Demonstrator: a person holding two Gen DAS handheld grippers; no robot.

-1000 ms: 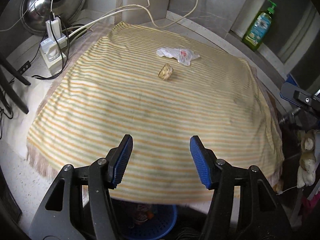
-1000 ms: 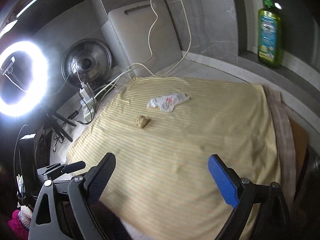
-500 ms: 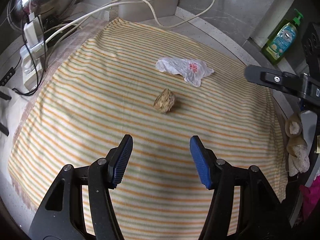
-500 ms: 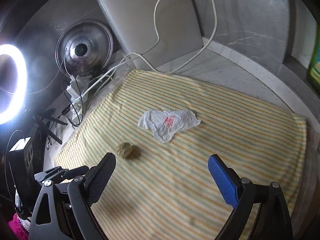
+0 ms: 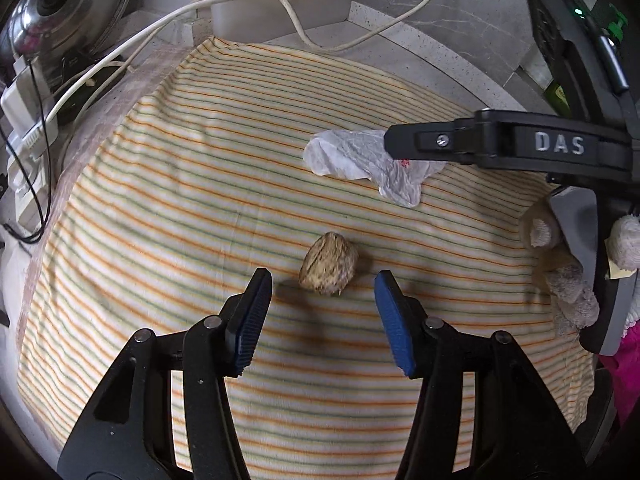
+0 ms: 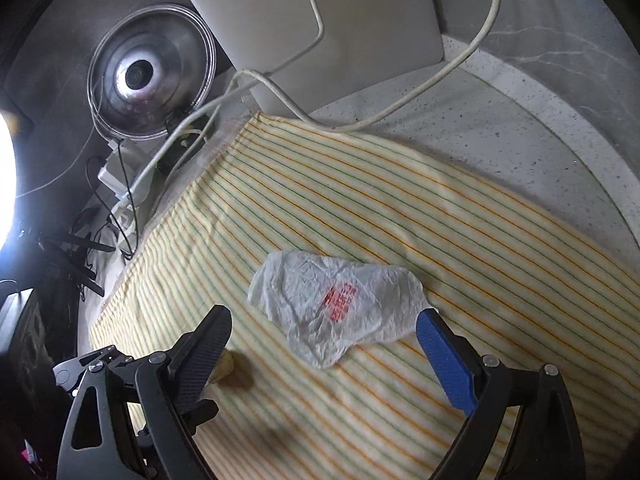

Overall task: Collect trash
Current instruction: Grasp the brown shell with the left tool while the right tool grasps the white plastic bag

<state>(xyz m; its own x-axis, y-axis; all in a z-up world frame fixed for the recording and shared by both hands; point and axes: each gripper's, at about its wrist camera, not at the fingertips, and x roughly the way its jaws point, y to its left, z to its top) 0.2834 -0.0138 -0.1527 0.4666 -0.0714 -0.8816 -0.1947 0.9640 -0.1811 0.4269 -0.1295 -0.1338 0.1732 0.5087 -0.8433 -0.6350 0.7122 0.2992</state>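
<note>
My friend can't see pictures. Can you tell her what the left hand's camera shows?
The left gripper hangs open just short of a small brown lump on a striped cloth, its jaws having just been closing with nothing between them. Farther back lies a crumpled white plastic bag, with the right gripper reaching over it.

"DAS" stands on the right claw (image 5: pixel 394 142).

Each camera rides on its own gripper and looks steeply down along the fingers, close over the striped cloth (image 5: pixel 168 184). The left view faces the brown lump (image 5: pixel 329 263); the right view faces the crumpled white bag (image 6: pixel 340 304). Both share cloth, bag, lump, white cables and the metal lid (image 6: pixel 150 72).
</note>
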